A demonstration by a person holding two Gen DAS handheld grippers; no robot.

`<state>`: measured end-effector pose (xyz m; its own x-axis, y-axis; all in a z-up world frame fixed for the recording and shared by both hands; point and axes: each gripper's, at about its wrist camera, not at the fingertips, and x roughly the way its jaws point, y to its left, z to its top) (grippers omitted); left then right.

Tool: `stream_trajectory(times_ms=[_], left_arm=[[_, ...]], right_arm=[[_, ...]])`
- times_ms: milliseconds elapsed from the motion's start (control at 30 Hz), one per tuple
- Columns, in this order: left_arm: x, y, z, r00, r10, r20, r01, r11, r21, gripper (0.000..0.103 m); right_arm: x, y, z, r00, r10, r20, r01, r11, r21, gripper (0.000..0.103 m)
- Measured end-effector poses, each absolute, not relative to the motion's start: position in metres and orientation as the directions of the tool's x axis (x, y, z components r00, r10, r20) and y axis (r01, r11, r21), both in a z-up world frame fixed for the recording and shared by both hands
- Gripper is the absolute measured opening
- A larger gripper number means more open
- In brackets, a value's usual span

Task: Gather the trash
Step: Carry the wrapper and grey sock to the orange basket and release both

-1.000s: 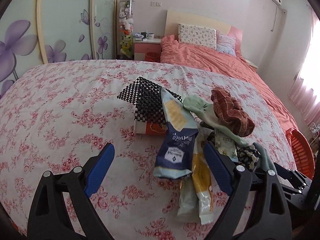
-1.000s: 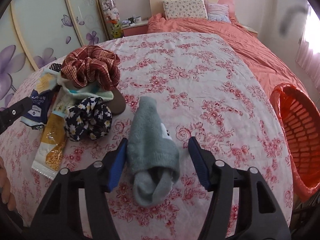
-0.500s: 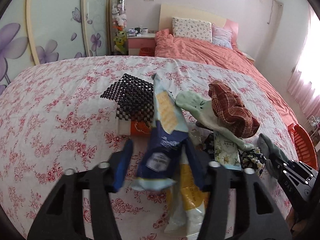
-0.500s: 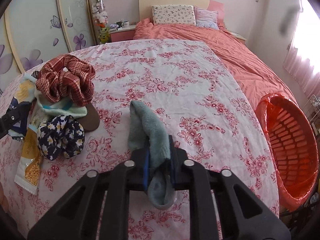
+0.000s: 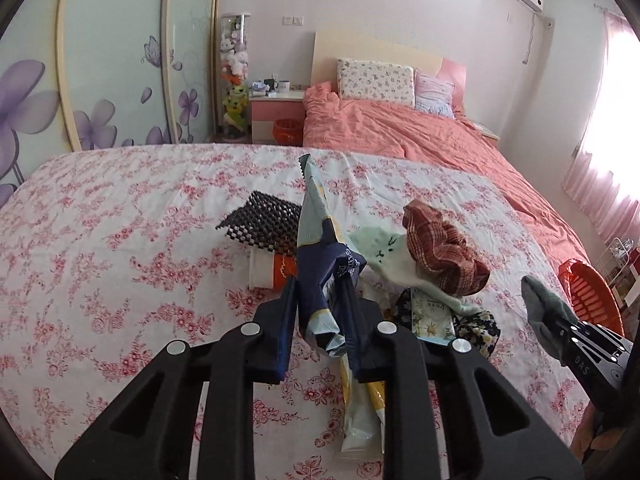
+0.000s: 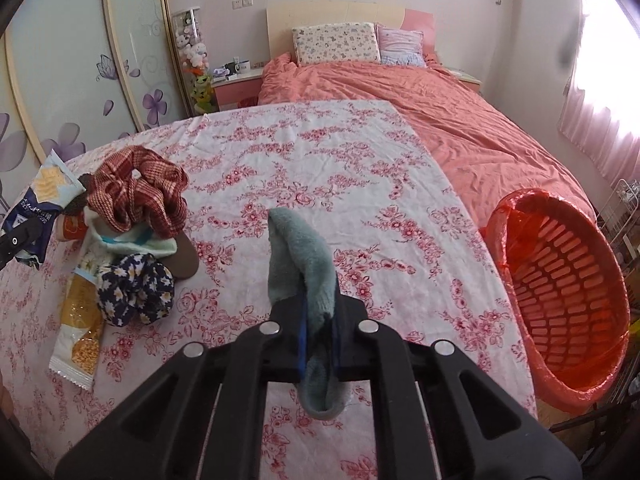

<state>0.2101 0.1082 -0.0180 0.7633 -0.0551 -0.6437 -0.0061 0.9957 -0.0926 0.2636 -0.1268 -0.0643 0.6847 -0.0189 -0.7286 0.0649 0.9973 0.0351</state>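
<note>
My left gripper (image 5: 320,286) is closing its jaws on a dark blue snack packet (image 5: 320,240). The pads press its crumpled lower end, and its top stands up off the flowered cloth (image 5: 120,260). My right gripper (image 6: 318,306) is shut on a grey-green sock (image 6: 300,248), held just above the cloth with both ends hanging free. In the left wrist view the sock (image 5: 540,300) shows at the right. A yellow snack packet (image 6: 80,320) lies flat beside the pile.
An orange basket (image 6: 560,280) lined with a red bag stands off the cloth's right edge. The pile holds a plaid scrunchie (image 6: 136,196), a floral scrunchie (image 6: 136,292), a mint sock (image 5: 384,256), a black mesh mat (image 5: 264,224) and an orange-and-white cup (image 5: 272,272).
Both grippers went from open to closed. The left one took hold of the blue packet and tipped it upright. The right one pinched the grey-green sock and raised it off the cloth.
</note>
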Motion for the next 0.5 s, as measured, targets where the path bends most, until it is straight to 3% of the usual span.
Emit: stream_trajectory(times_ms=[500], left_arm=[[0.186, 0.091, 0.020, 0.816, -0.082, -0.573, 0.044, 0.996, -0.080, 0.021]], right_arm=[[0.227, -0.153, -0.015, 0.765, -0.039, -0.643, 0.107, 0.992, 0.067, 0.010]])
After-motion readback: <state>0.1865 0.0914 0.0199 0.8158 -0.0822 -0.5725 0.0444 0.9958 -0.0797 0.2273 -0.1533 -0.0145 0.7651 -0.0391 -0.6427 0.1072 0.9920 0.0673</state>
